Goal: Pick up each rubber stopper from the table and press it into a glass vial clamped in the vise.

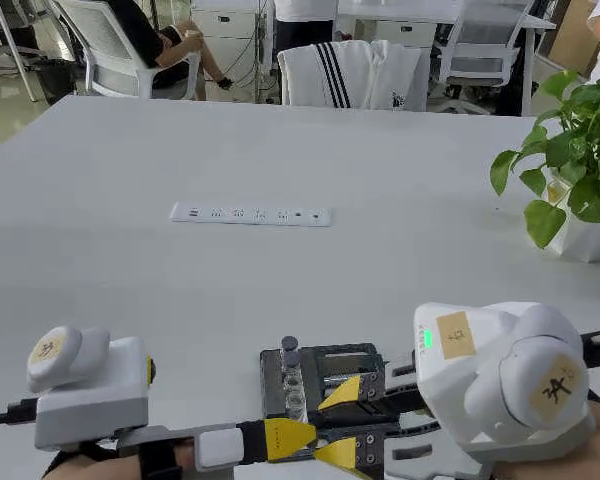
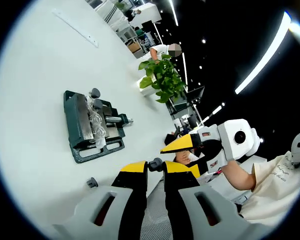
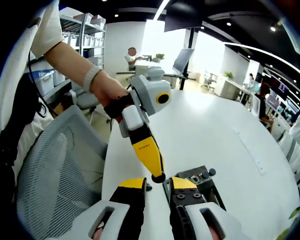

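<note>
A dark rubber stopper [image 2: 155, 163] sits between my left gripper's [image 2: 156, 169] yellow tips, which are shut on it. In the head view the left gripper [image 1: 308, 436] points right, just in front of the vise [image 1: 365, 362]. My right gripper [image 1: 321, 428] points left with its jaws open, one tip above and one below the left gripper's tip. In the right gripper view the held stopper [image 3: 158, 176] hangs just above the gap of the right gripper [image 3: 158, 186]. The dark green vise [image 2: 79, 120] clamps a row of glass vials [image 2: 96, 119]; two carry stoppers [image 2: 95, 93]. A loose stopper [image 2: 92, 182] lies on the table.
A white power strip [image 1: 250, 214] lies mid-table. A potted plant [image 1: 575, 150] stands at the right edge. Office chairs [image 1: 350, 75] and seated people are beyond the far edge. The grey table [image 1: 130, 250] spreads wide around the vise.
</note>
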